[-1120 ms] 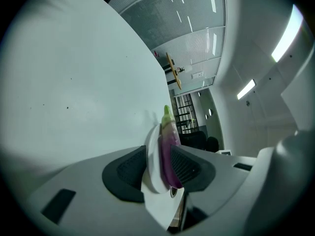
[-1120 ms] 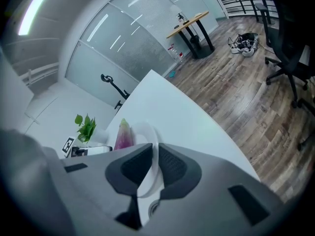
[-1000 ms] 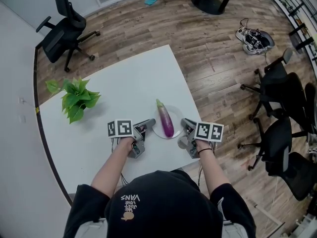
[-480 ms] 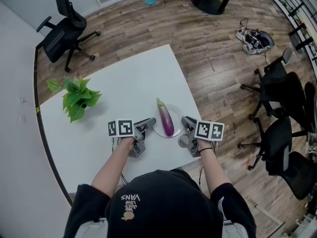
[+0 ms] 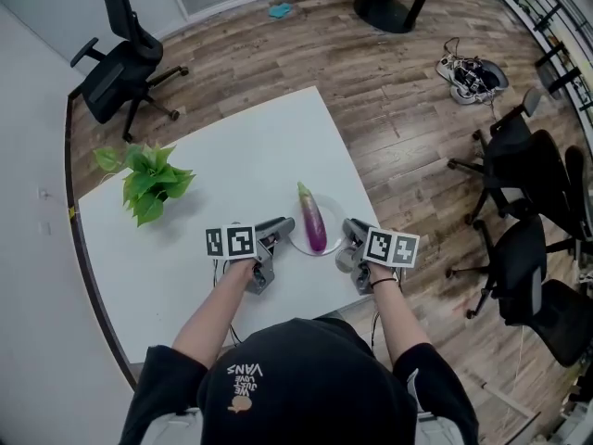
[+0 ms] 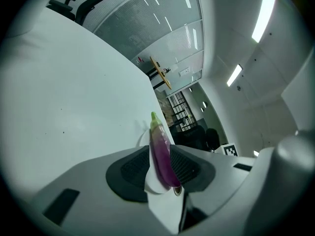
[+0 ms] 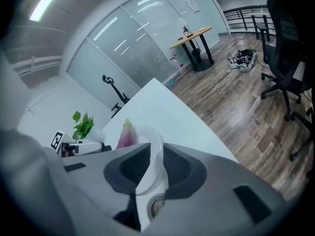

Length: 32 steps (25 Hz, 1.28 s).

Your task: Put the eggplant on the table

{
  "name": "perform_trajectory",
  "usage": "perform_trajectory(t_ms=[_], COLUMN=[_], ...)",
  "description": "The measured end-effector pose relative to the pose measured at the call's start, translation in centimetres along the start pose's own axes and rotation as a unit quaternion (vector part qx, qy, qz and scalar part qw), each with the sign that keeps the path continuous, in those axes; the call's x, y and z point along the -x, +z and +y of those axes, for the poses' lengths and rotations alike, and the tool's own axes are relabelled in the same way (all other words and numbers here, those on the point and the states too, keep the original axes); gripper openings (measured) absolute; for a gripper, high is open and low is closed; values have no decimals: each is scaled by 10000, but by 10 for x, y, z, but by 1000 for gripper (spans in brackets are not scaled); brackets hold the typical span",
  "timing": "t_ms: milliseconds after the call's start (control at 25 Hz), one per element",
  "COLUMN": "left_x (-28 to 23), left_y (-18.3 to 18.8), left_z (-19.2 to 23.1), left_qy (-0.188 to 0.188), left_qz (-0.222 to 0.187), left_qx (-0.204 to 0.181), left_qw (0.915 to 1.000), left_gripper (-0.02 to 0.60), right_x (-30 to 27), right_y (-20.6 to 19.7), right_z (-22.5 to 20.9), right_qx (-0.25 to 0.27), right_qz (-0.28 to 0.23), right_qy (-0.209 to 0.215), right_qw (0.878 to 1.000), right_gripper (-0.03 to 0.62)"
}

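Purple eggplant (image 5: pixel 313 225) lies lengthwise on the small white plate (image 5: pixel 334 240), green tip pointing away from the person, and the plate sits near the front edge of the white table (image 5: pixel 232 156). Left gripper (image 5: pixel 283 223) comes in at the plate's left rim, right gripper (image 5: pixel 349 227) at its right rim, one on each side. In the left gripper view the dark pads (image 6: pixel 130 168) stand only a narrow slit apart, and the plate's edge fills that slit with the eggplant rising just behind it. Same story in the right gripper view: jaws drawn close, the white rim curving in between them, so both grippers look pinched onto the plate. Off to the far left of the tabletop, well apart, a leafy green plant (image 5: pixel 148 179).
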<state>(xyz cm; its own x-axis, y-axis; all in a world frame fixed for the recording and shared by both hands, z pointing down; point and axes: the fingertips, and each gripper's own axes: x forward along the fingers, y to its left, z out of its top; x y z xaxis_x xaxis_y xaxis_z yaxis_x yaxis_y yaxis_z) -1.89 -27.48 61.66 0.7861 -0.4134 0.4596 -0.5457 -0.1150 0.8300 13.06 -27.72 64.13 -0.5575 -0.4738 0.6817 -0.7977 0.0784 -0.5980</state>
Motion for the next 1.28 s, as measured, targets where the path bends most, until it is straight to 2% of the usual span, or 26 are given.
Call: perform_trajectory(t_ms=[320,520,680,960,1280], left_x=[12,24,35,57,89], left_y=[-3,-4,-6,-18,-43], left_z=[-14,-25,-35,-59,-76], left_qy=[-56,-114,-127,-139,-137], left_qz=[-57,-291,-413,-583,-868], left_qx=[-320,-638,-1026,-1782,-2630], left_qw=[9995,9975,9938,9822,9608], left_gripper=[123,83,40,18,11], right_x=[18,32,45,73,98], right_y=[-5,-10,-11,-20,-50], right_z=[15,26,37,62,86], right_qx=[48,232,422,749,984], right_qz=[-264,-515,-822,-1314,-1701], right_qy=[19,5,-10,-20,11], right_qw=[9996,9984,9957,9885,9805], right_gripper=[72,71,45,28,21])
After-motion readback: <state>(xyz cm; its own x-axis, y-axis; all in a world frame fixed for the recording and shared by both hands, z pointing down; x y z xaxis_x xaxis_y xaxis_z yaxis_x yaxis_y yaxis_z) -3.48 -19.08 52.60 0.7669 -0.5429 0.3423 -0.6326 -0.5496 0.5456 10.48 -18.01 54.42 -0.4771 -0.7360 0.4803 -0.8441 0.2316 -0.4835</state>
